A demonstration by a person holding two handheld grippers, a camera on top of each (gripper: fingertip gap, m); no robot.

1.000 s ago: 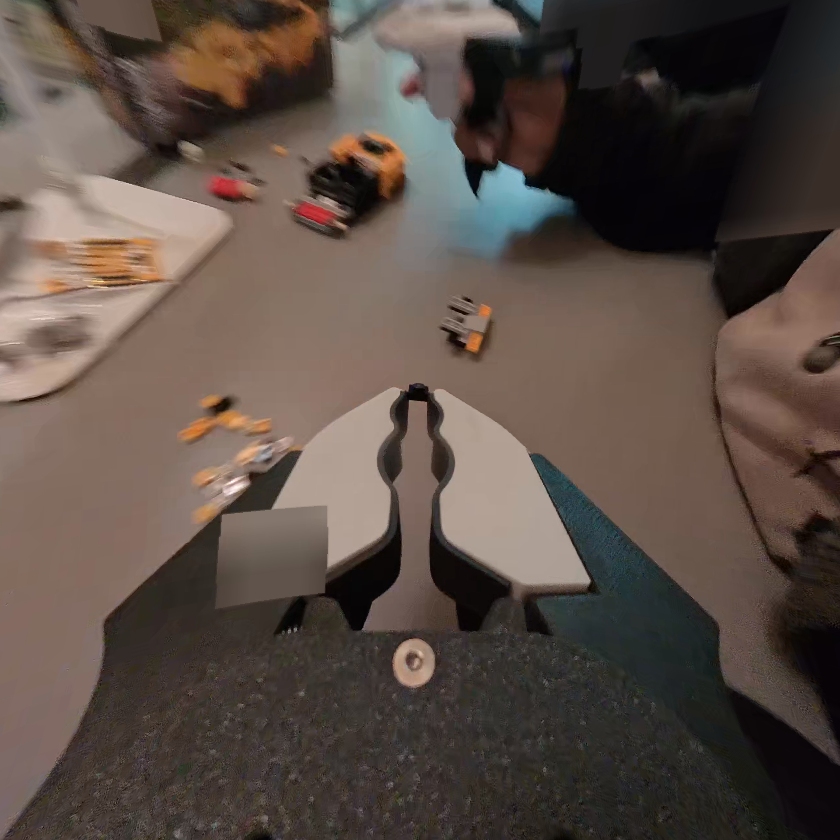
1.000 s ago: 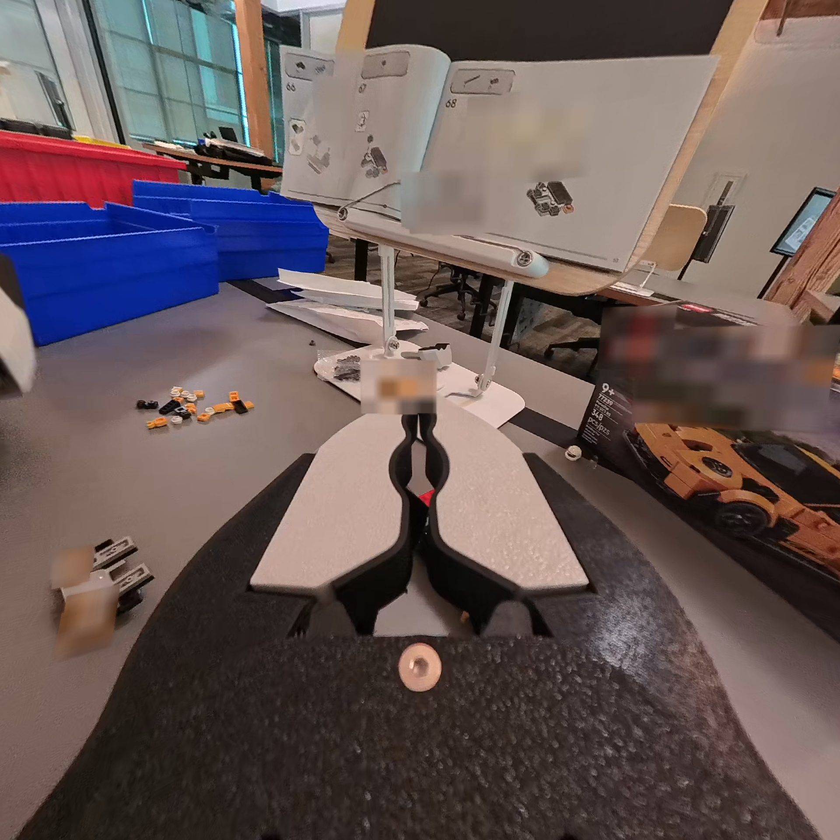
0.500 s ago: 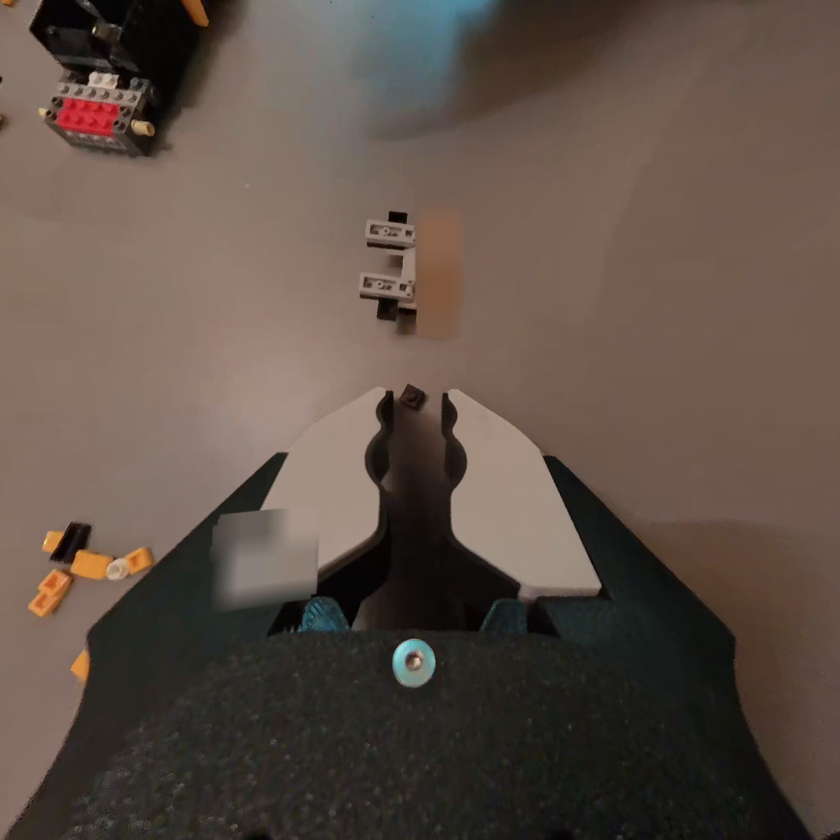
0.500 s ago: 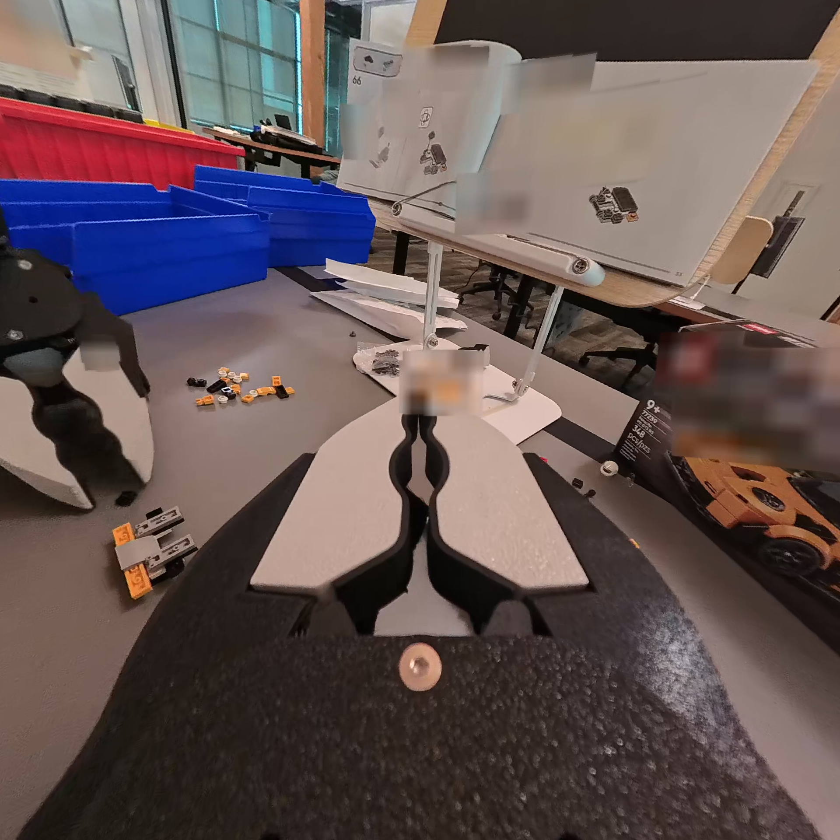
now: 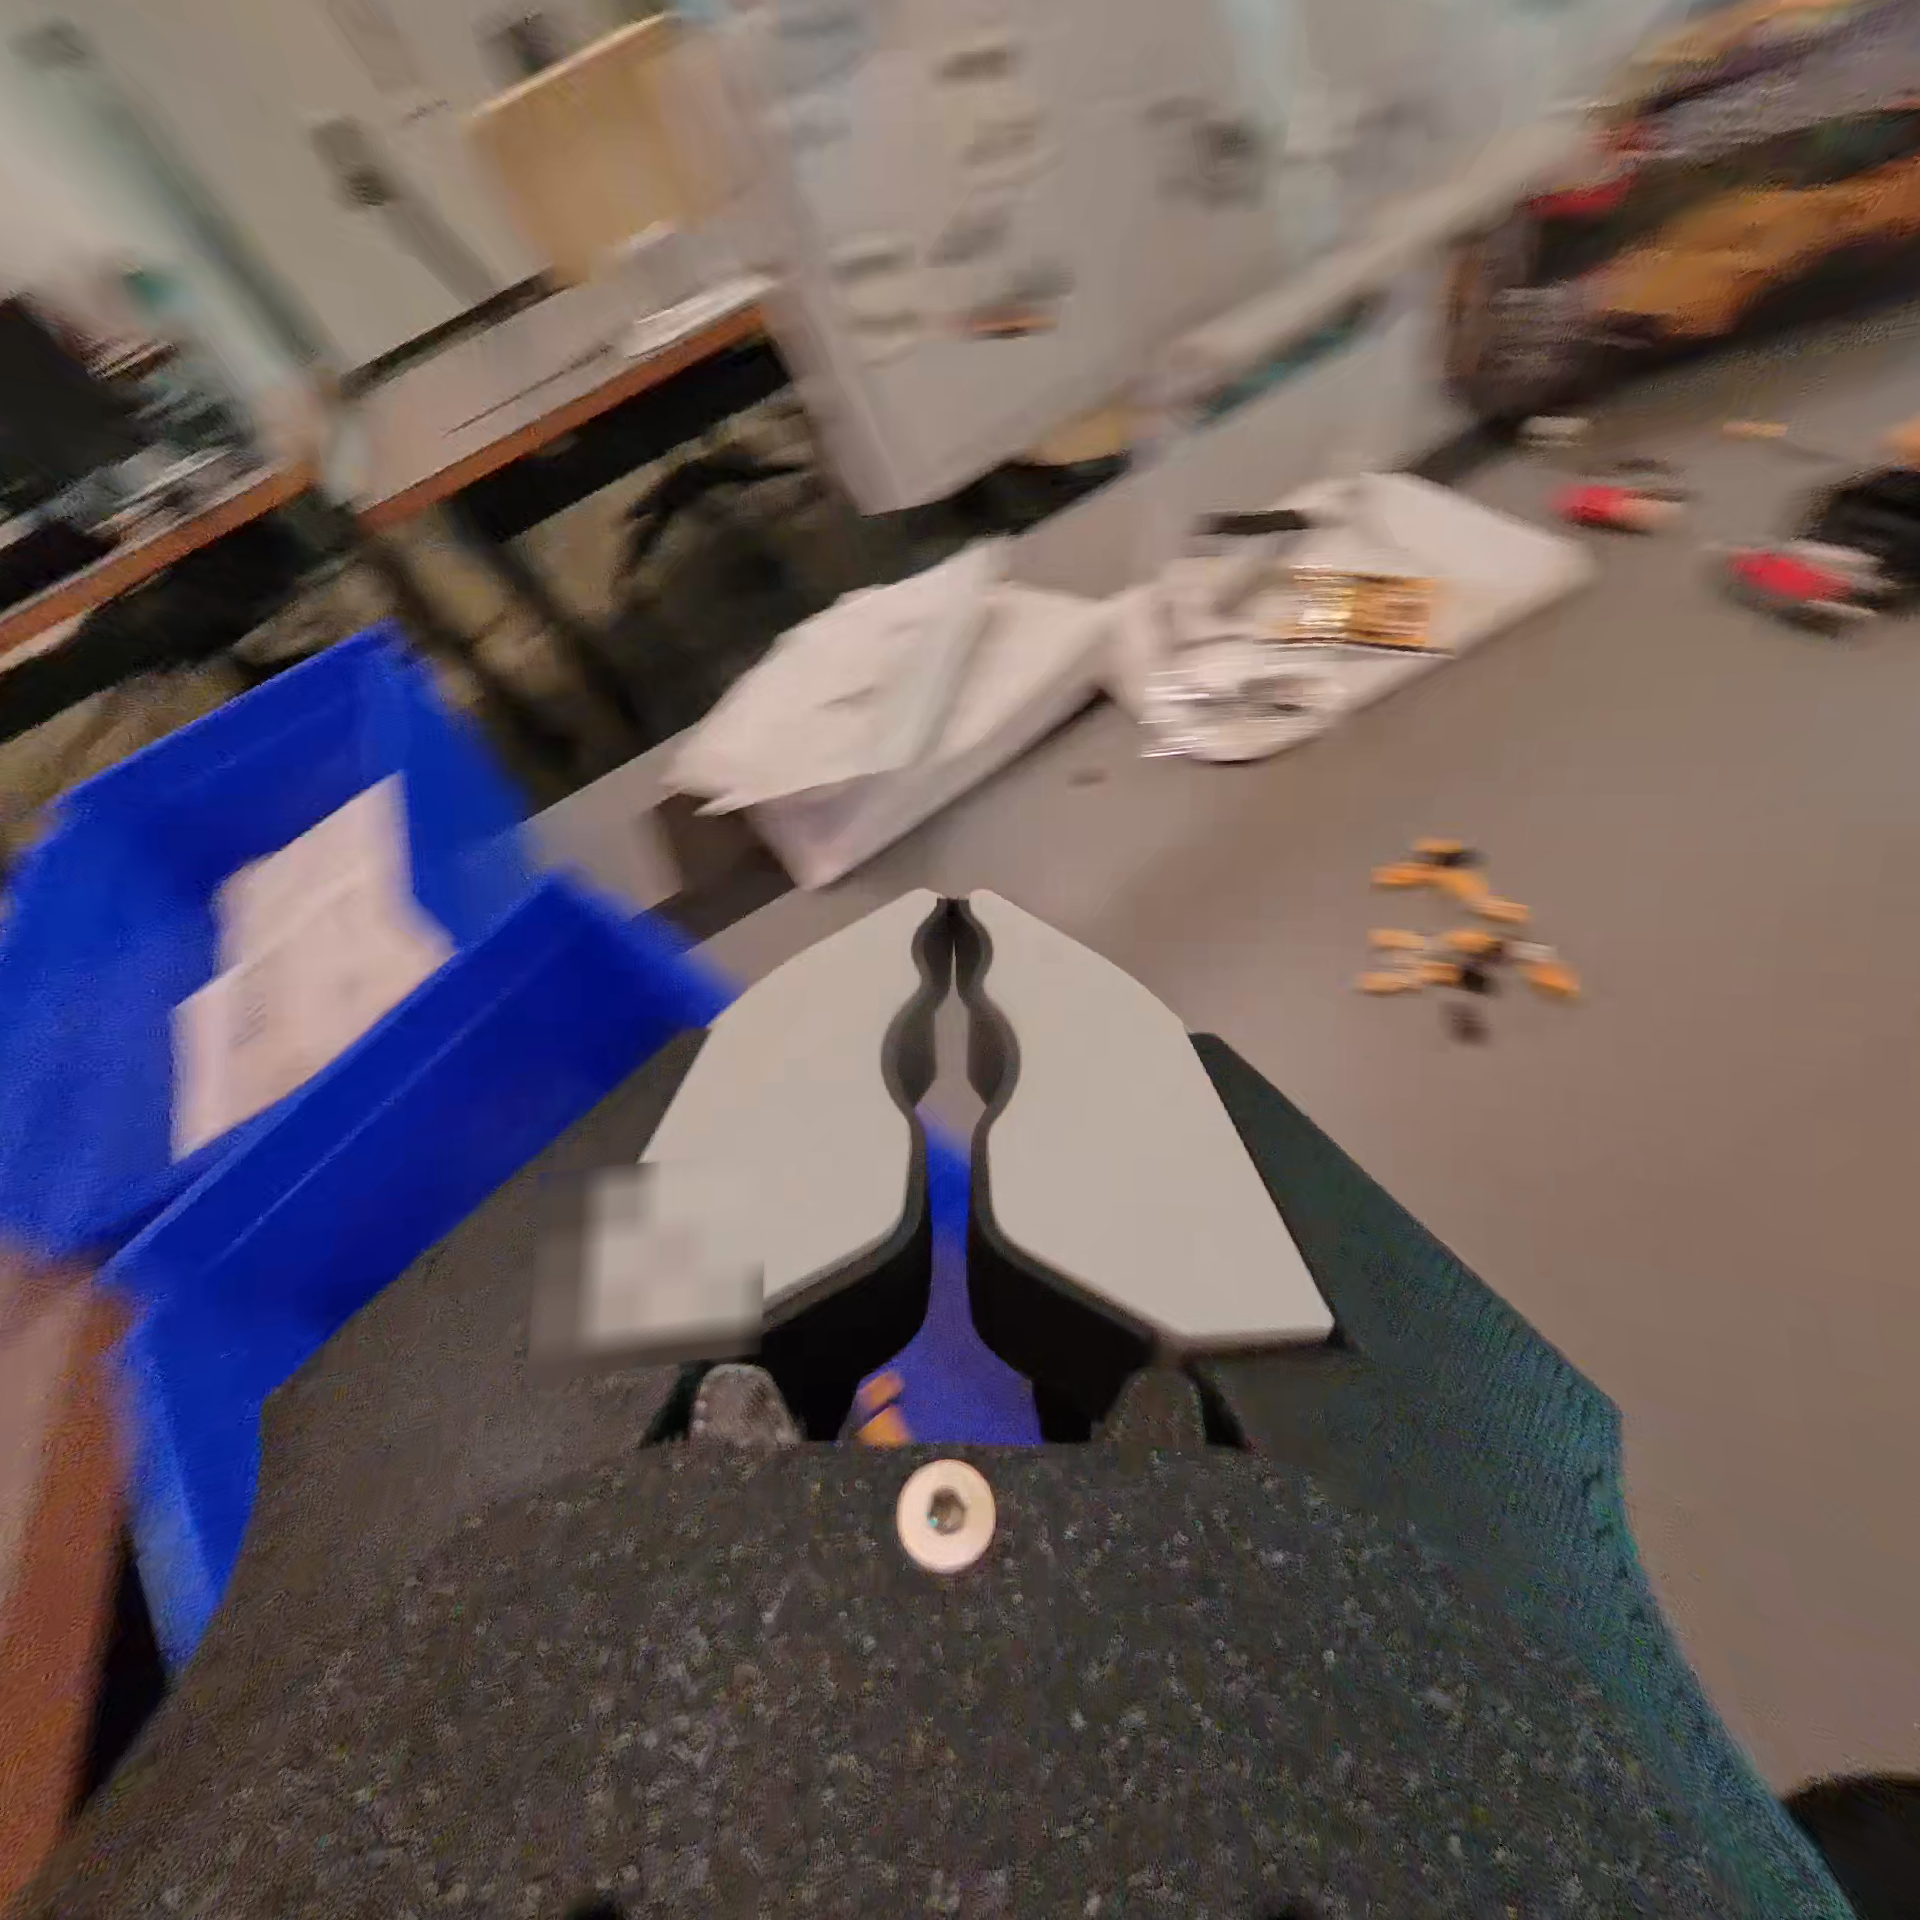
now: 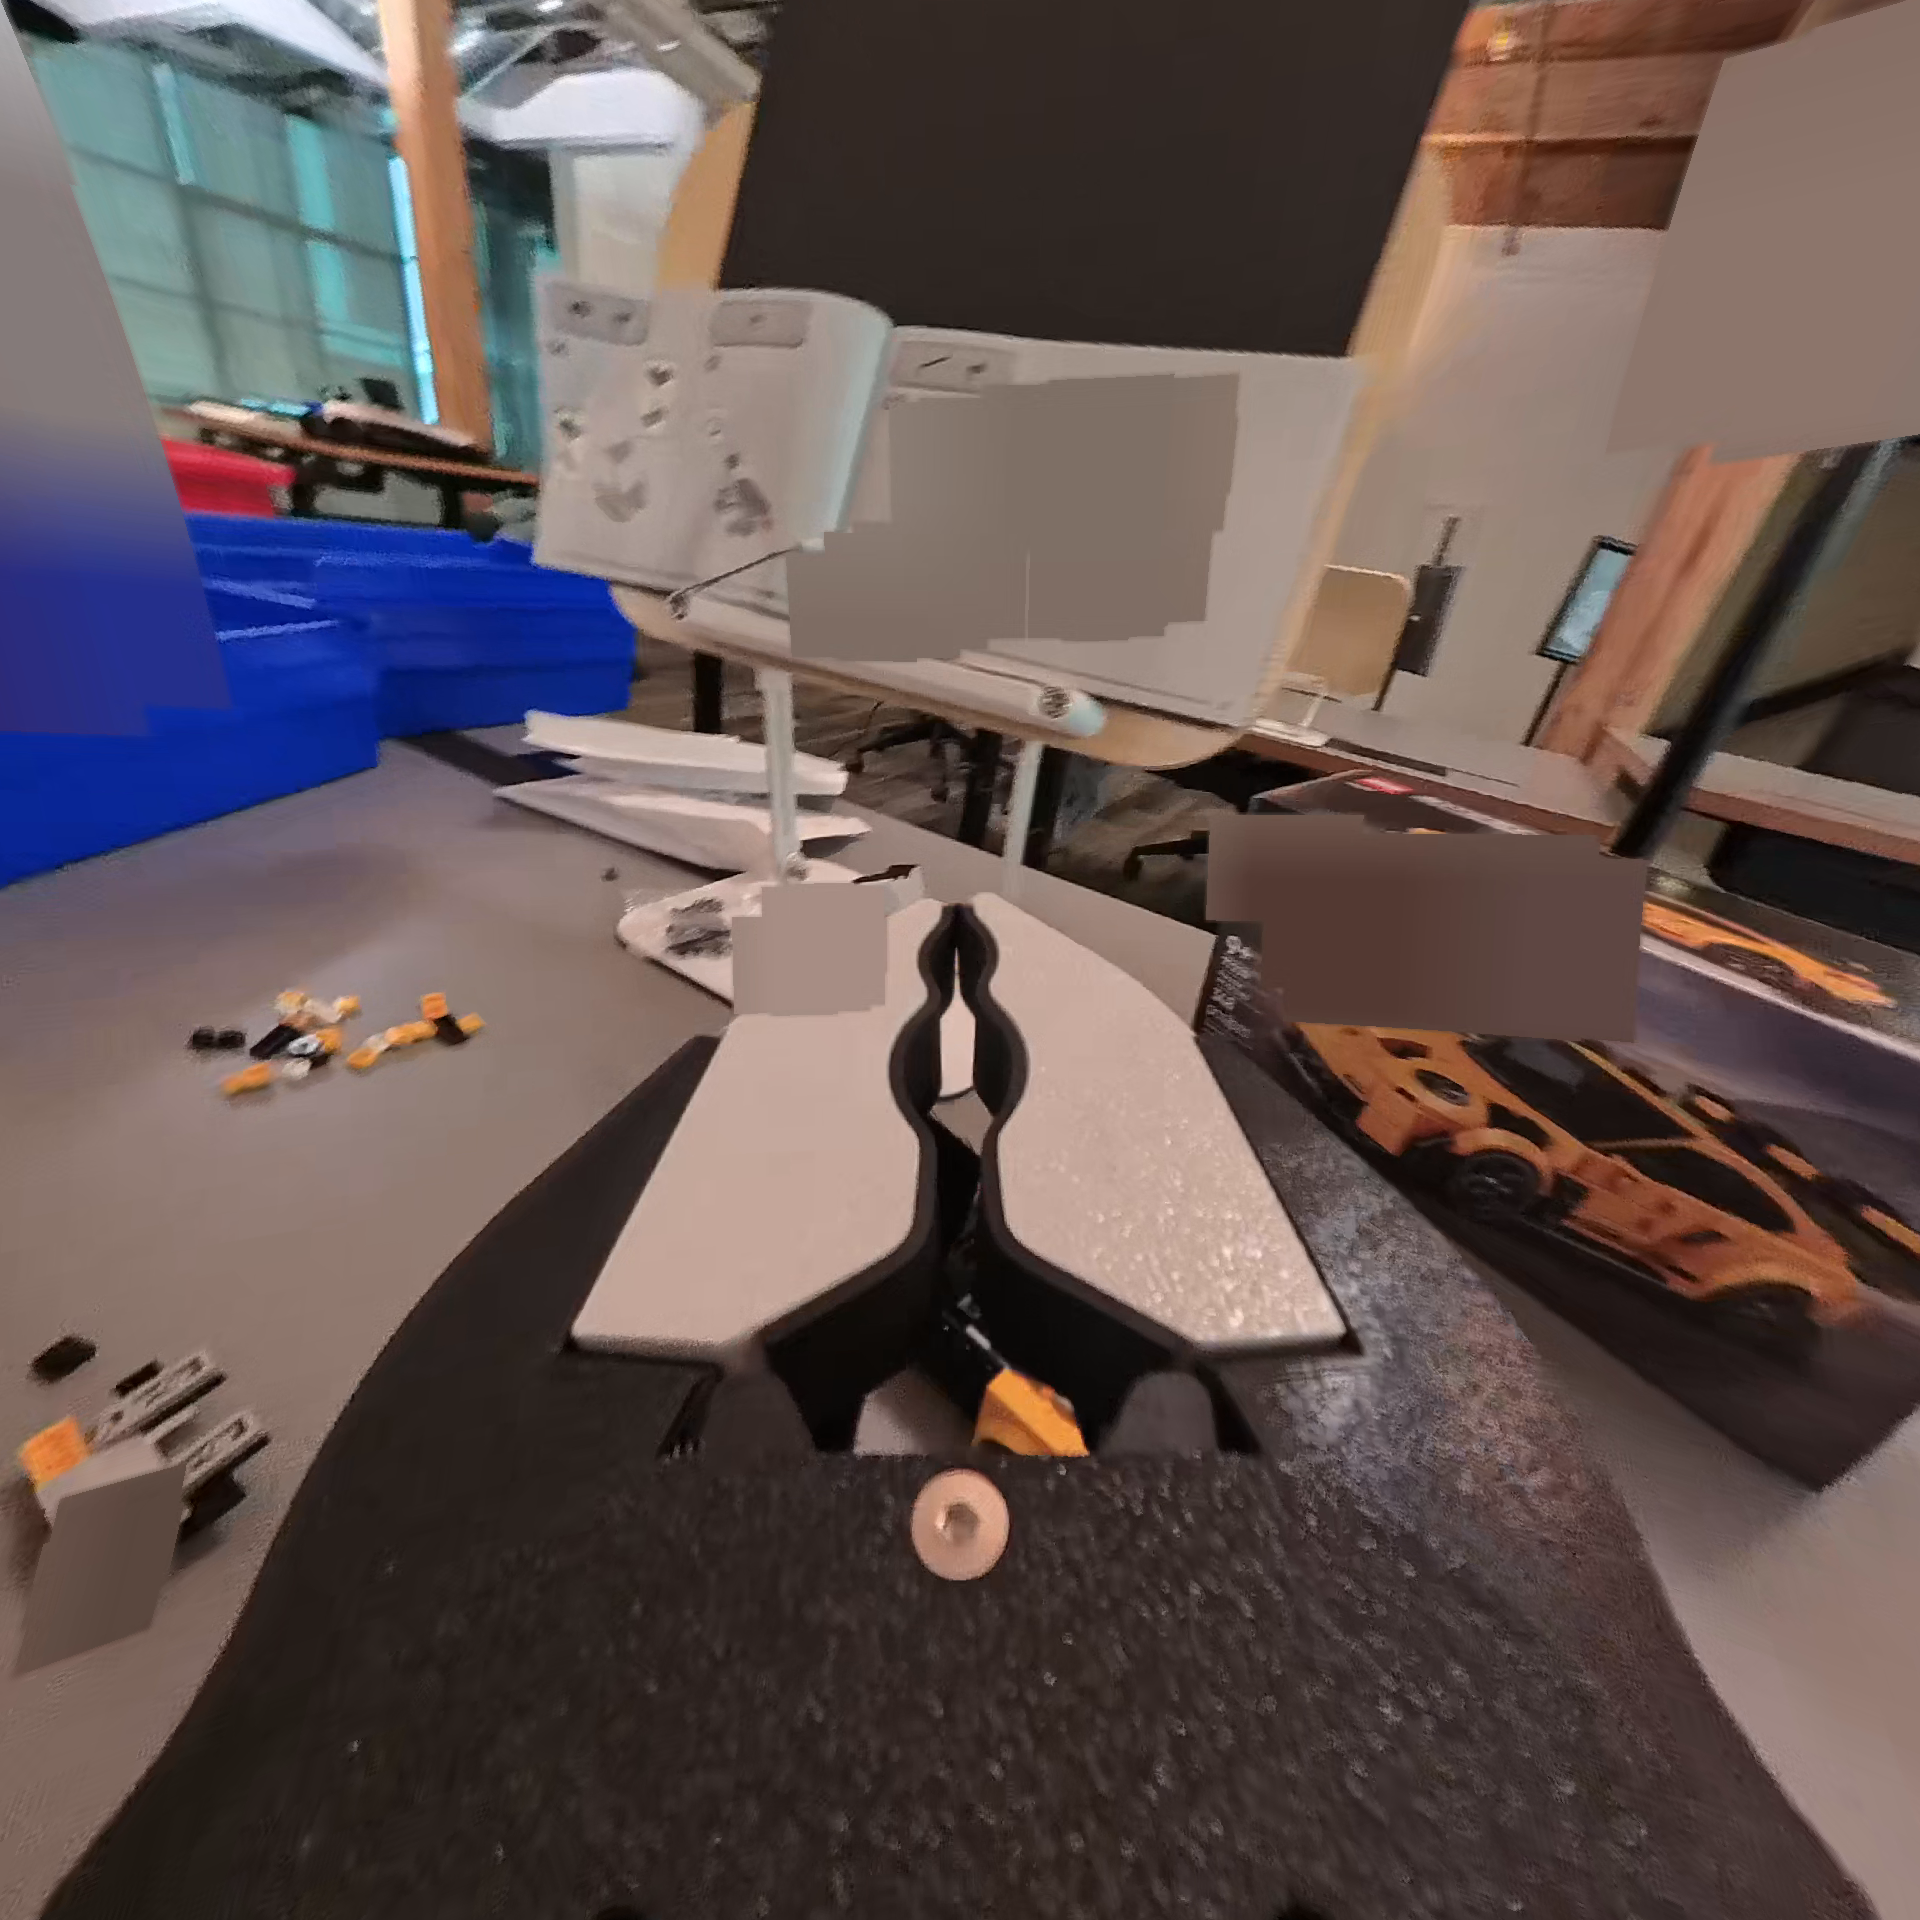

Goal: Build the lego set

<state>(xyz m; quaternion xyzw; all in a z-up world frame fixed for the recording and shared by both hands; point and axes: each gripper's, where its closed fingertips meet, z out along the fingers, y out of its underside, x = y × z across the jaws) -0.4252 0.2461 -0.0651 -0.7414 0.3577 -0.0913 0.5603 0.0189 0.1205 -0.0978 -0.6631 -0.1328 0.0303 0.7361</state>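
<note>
Left gripper: jaws closed tip to tip, nothing visible between the tips; the view is motion-blurred. It sits above the near corner of a blue bin that holds a white sheet of paper. Right gripper: jaws pressed together at the tips, with no piece seen between them; through the gap lower down, a black and orange lego assembly shows beneath the fingers, and contact with it cannot be judged. On the grey tabletop, a scatter of small orange and black lego pieces lies to the left, well apart from the right gripper. A small grey sub-assembly with an orange end lies at the left edge, with a loose black piece just beside it. An open instruction booklet rests on a white stand ahead. The set's box showing an orange car lies on the tabletop to the right. White paper bags lie behind the stand's base.
</note>
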